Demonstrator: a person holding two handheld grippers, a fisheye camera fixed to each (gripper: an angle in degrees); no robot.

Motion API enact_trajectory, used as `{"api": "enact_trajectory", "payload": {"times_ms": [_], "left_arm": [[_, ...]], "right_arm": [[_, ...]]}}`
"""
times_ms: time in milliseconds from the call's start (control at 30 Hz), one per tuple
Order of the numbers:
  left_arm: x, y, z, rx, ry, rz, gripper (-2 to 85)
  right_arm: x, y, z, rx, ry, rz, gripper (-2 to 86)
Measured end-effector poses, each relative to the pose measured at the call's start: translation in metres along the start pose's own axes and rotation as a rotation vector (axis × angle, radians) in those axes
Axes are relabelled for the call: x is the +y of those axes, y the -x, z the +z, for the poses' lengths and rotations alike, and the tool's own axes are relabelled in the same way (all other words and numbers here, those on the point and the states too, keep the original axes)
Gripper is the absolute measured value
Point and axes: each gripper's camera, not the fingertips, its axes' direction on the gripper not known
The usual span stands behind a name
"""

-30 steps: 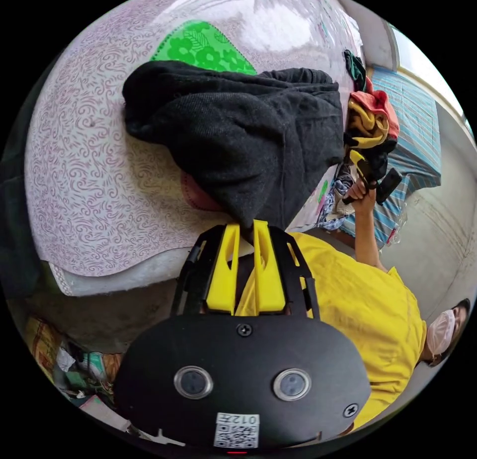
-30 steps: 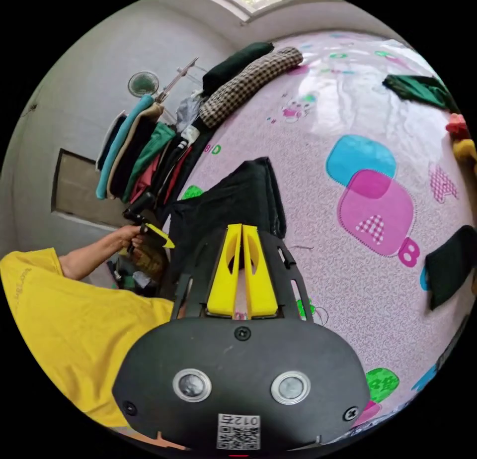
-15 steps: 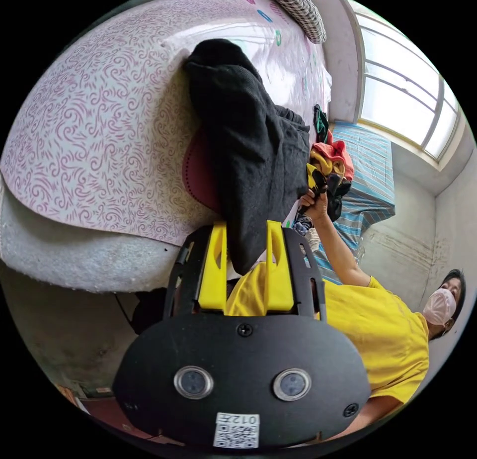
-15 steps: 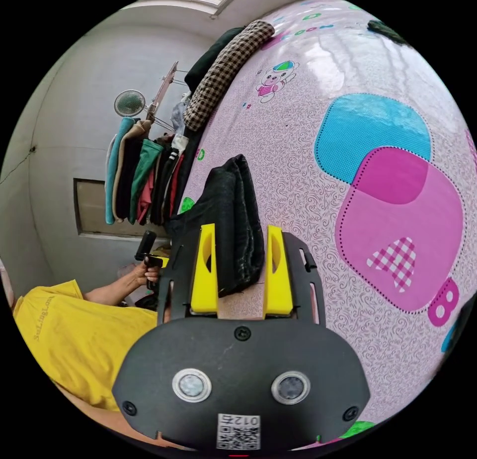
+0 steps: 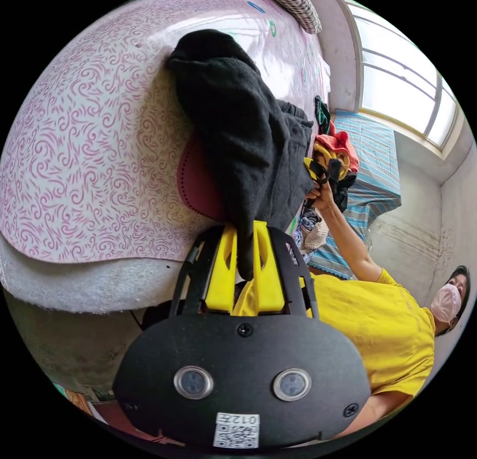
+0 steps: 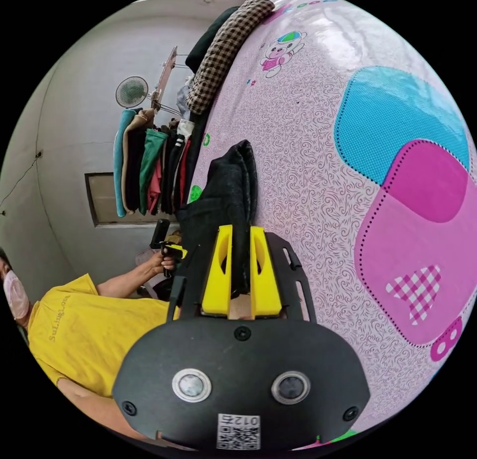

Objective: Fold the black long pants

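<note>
Pants [image 5: 248, 136] lay bunched on the mat [image 5: 89, 145]; left gripper [image 5: 243, 260] and right gripper [image 6: 241, 275] each clamped an edge. Mid-fold; next likely lift and carry over evenly.

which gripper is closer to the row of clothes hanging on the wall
Left. The left gripper sits just below the hanging clothes in the right gripper view, while the right gripper grips the black pants farther away, by the pink mat.

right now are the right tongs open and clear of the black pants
No, the right tongs are closed with both yellow jaws pressing on the black pants.
</note>
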Motion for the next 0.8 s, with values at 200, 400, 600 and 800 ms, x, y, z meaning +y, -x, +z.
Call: {"api": "enact_trajectory", "payload": {"times_ms": [200,400,600,800], "left_arm": [[0.0,-0.053,-0.045,-0.207,-0.024,0.102,6.1],[-0.003,-0.116,-0.106,-0.221,-0.047,0.233,6.2],[0.026,-0.186,-0.239,-0.239,-0.217,0.391,6.3],[0.106,-0.228,-0.437,-0.233,-0.562,0.461,6.1]], "right_arm": [[0.024,0.045,-0.007,0.047,-0.126,-0.046,1.4],[0.028,0.113,-0.019,0.067,-0.168,-0.155,0.7],[-0.018,0.23,-0.04,0.06,-0.224,-0.395,0.6],[-0.11,0.386,-0.043,-0.081,-0.27,-0.672,0.6]]}}
